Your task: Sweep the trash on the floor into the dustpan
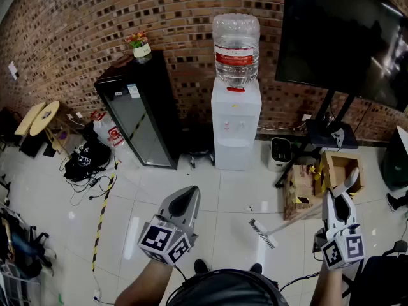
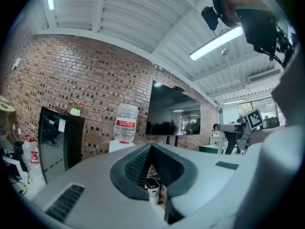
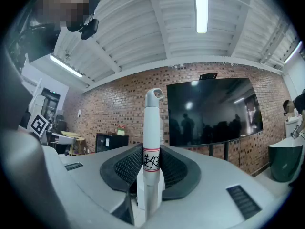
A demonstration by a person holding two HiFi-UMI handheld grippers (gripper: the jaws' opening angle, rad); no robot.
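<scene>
Head view: left gripper sits low on the left. Right gripper is low on the right with the broom, whose bristles are down on the white floor in front of the water cooler.

Left gripper view: jaws pressed together, nothing between them.

Right gripper view: jaws clamped on the upright white handle.

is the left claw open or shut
Shut. In the left gripper view the left claw has its jaws meeting at the tips, with nothing gripped between them.
</scene>
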